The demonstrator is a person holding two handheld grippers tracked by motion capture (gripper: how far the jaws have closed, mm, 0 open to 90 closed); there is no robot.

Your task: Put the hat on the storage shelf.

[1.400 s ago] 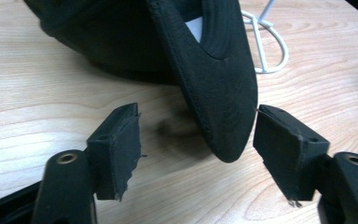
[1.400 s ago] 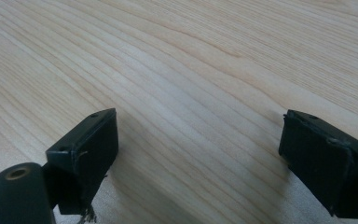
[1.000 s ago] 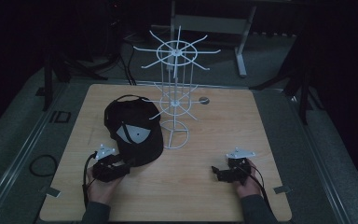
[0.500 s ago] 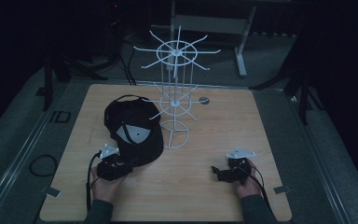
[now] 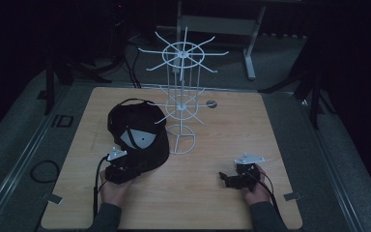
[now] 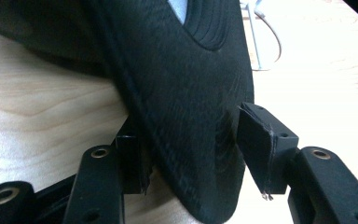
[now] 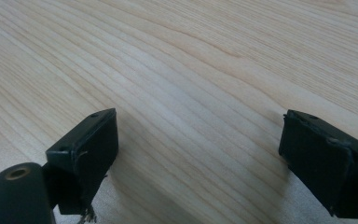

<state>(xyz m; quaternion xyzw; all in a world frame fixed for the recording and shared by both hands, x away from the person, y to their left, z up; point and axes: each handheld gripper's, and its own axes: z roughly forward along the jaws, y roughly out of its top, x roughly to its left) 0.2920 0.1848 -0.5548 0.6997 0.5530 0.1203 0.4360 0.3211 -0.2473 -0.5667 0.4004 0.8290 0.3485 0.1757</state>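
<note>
The black cap [image 5: 137, 137] is lying on the left half of the wooden table [image 5: 251, 125], crown away from me and brim toward me, with a pale patch showing on its front panel. The table itself is a square slab of light, straight-grained wood with rounded corners, sitting on a grey surround. Just right of the cap, a white wire rack [image 5: 181, 96] is standing upright on a ring base, its two wheels of thin spokes fanning outward; the cap's edge is lying close beside that base. A small dark round disc [image 5: 211, 103] is resting behind the rack.

I am holding my left gripper [image 6: 191, 154] at the cap's near edge with its jaws parted around the brim: in the left gripper view the woven, stitched fabric is curving down between the two black blocky pads [image 6: 265, 149], touching the one on the view's left, while a narrow gap is showing at the other, so nothing is clamped.

My right gripper [image 7: 198, 154] is resting low over bare wood on the right side, well apart from everything, with its square rubber-faced jaws spread wide and nothing between them
</note>
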